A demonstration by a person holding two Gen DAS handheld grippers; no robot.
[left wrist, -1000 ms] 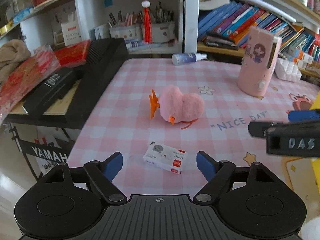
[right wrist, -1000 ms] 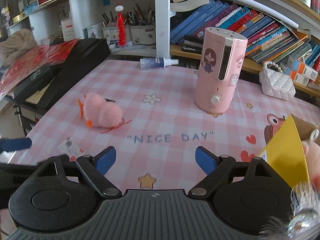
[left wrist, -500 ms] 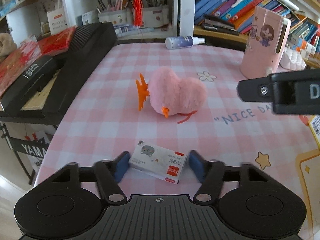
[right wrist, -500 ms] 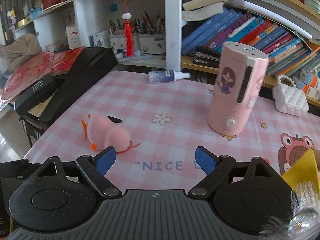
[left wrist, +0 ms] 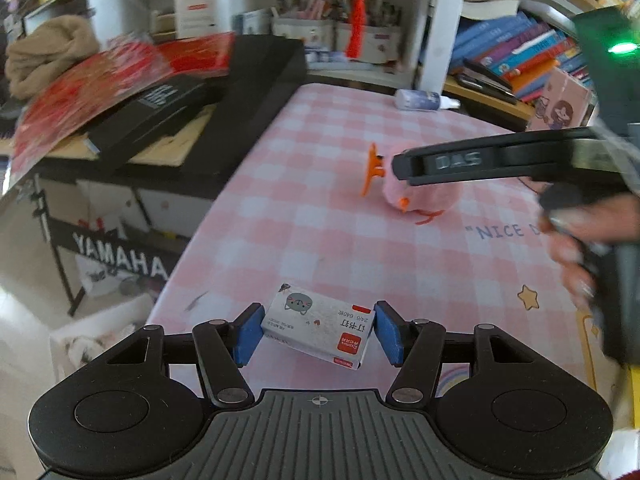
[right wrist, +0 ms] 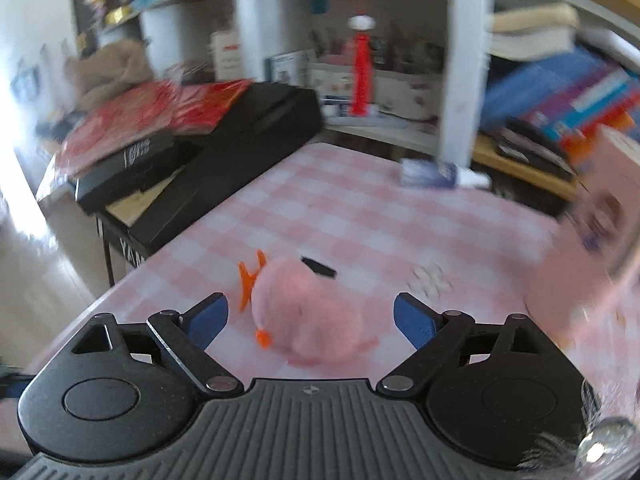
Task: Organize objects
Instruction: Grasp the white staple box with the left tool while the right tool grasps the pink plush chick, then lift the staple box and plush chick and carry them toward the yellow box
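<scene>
Left gripper: closed on the small white staple box. Both blue pads press on the box's short ends. The box carries a grey cat face and a red label, and sits skewed between the pads at the near edge of the counter. Whether it rests on the pink checked cloth or is raised clear of it cannot be told.

Right gripper: jaws wide and opening. The pink plush toy lies on the counter between the blue pads, and neither pad touches it. The toy's orange feet point away from this gripper, toward the black keyboard case, and a small orange beak shows at its near side. The right wrist view is heavily blurred.

In the left wrist view, the right gripper reaches over the plush toy from the right, with a hand on its handle. The plush toy lies well beyond the staple box, nearer the middle of the counter.

Relative to the plush toy, a spray bottle lies on its side at the far edge of the counter, below the bookshelf. The black keyboard case stands to the left, alongside the counter's edge.
</scene>
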